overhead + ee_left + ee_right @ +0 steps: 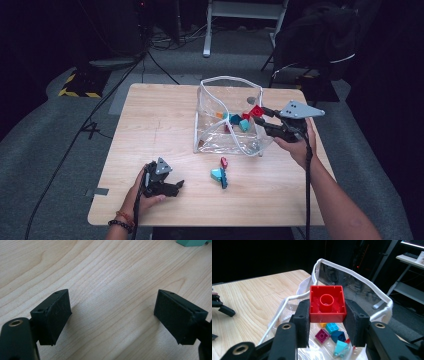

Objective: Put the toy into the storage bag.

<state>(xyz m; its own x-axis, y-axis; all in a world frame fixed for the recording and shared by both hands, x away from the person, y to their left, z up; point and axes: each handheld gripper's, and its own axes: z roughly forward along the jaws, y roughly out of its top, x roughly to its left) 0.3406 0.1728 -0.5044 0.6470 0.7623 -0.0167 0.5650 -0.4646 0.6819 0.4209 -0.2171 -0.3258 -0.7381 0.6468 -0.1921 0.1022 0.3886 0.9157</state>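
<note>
— Gripping anything, the right gripper (327,322)?

— Yes, its jaws clamp a red block (326,303), held over the right rim of the clear bag (227,80), far of centre on the table (150,125).

— And the left gripper (112,315)?

— Jaws apart, nothing between them, resting at the near left. Loose blocks (220,172) lie near the bag.

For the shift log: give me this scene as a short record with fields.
work: putting bricks into a clear bag
right gripper: shut on a red brick, held over the bag's open top
left gripper: open, nothing between its jaws, low over the table
bag: clear, white-rimmed, standing open at the table's far side
in bag: several bricks, teal, blue, magenta, orange among them
loose bricks: small cluster on the table in front of the bag
</note>
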